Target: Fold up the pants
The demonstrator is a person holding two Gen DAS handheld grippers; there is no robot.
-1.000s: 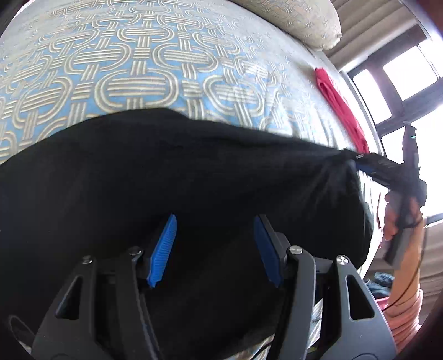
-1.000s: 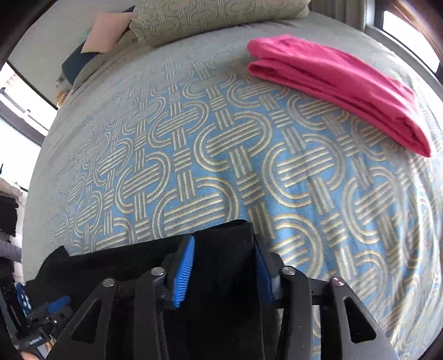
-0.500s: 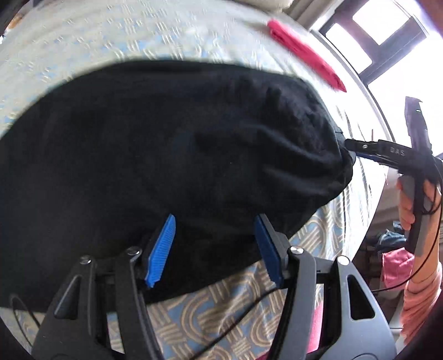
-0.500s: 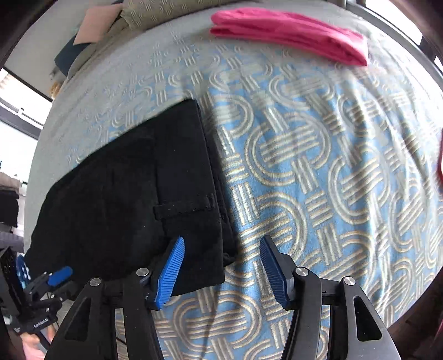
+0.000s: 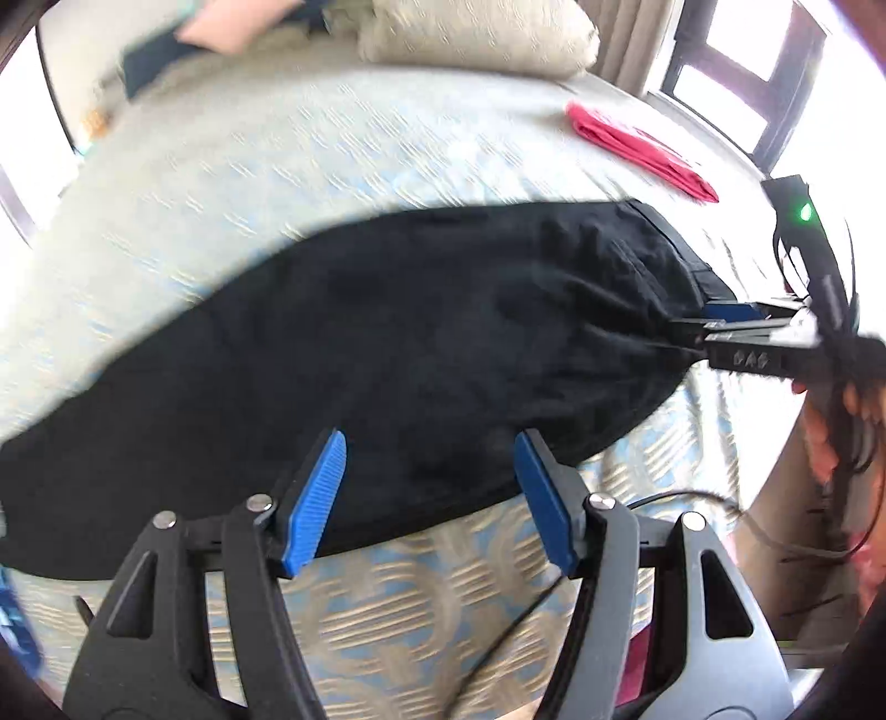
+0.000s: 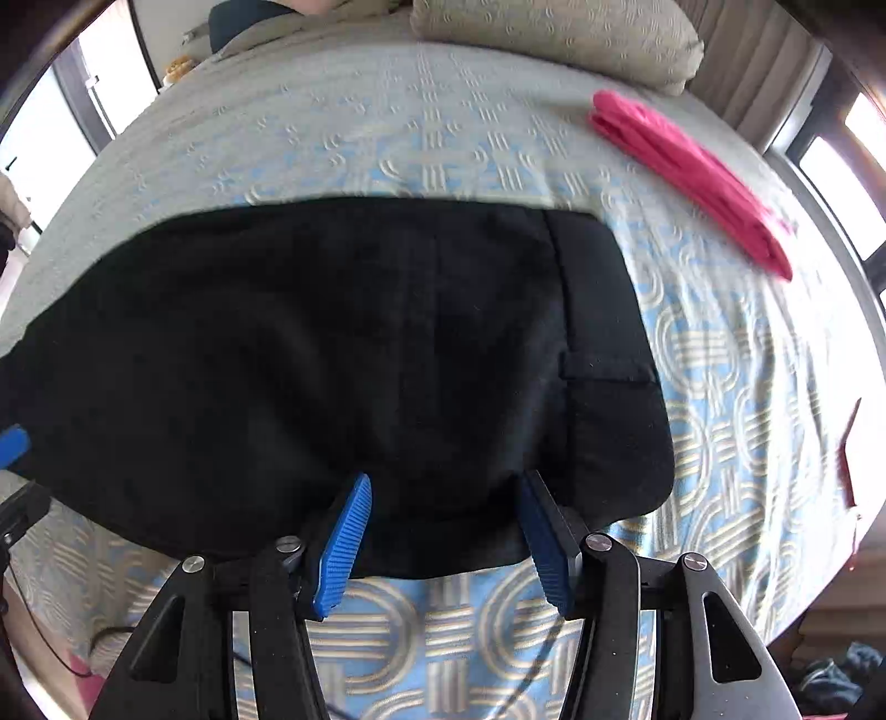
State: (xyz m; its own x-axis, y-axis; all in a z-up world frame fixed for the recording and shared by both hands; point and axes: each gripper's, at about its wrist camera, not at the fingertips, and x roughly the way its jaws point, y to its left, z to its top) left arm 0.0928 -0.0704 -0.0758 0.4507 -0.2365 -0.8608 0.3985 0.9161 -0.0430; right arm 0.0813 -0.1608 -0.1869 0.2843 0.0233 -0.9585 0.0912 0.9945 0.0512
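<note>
Right wrist — folded pink cloth (image 6: 692,177) beyond pants (image 6: 332,360)

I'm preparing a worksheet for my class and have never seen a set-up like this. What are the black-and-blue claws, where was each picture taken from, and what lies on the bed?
There is no robot here. A person holds hand-held tongs in each hand, and each has a wide-angle camera looking along its two blue-padded fingers. One picture looks out from the left tongs, the other from the right tongs. Below them, black fabric pants lie spread on a bed with a blue-and-beige patterned cover. A folded pink-red cloth and a beige pillow lie farther back. Both tongs have just been opening. The pants' near edge shows between the pads, but nothing is gripped.
</note>
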